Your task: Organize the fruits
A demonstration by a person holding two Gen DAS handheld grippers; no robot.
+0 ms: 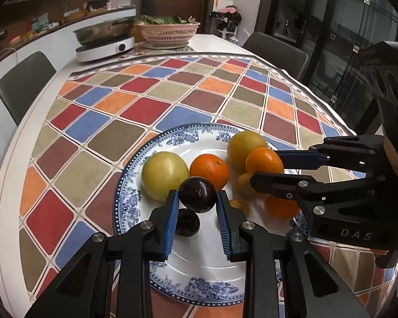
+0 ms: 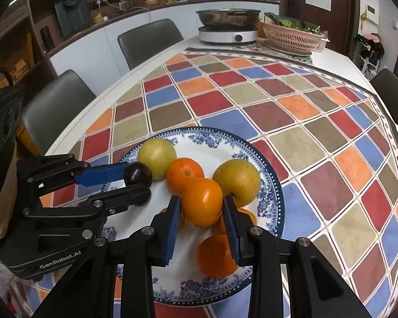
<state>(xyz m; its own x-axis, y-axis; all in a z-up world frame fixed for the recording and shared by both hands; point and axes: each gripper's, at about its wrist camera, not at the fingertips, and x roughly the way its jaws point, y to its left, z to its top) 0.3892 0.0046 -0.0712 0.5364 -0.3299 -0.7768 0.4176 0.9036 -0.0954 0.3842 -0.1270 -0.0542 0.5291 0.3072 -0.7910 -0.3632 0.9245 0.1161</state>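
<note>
A blue-and-white plate [image 1: 130, 201] [image 2: 274, 198] lies on the checked tablecloth. My left gripper [image 1: 197, 194] [image 2: 137, 178] is shut on a dark plum [image 1: 197, 198] [image 2: 138, 172], held just above the plate. My right gripper [image 2: 201, 200] [image 1: 264, 166] is shut on an orange [image 2: 201, 205] [image 1: 264, 160] over the plate's right half. On the plate rest two yellow-green round fruits [image 1: 164, 176] [image 1: 245, 145], an orange [image 1: 209, 171], a second plum [image 1: 187, 224], another orange [image 2: 216, 255] and small yellow fruits [image 1: 244, 185] partly hidden by the right fingers.
At the table's far end stand an induction cooker with a steel pan [image 1: 104, 45] and a pink basket of greens [image 1: 167, 33]. Grey chairs [image 1: 24, 84] [image 1: 276, 50] line the table's edges. Checked cloth [image 1: 172, 90] stretches beyond the plate.
</note>
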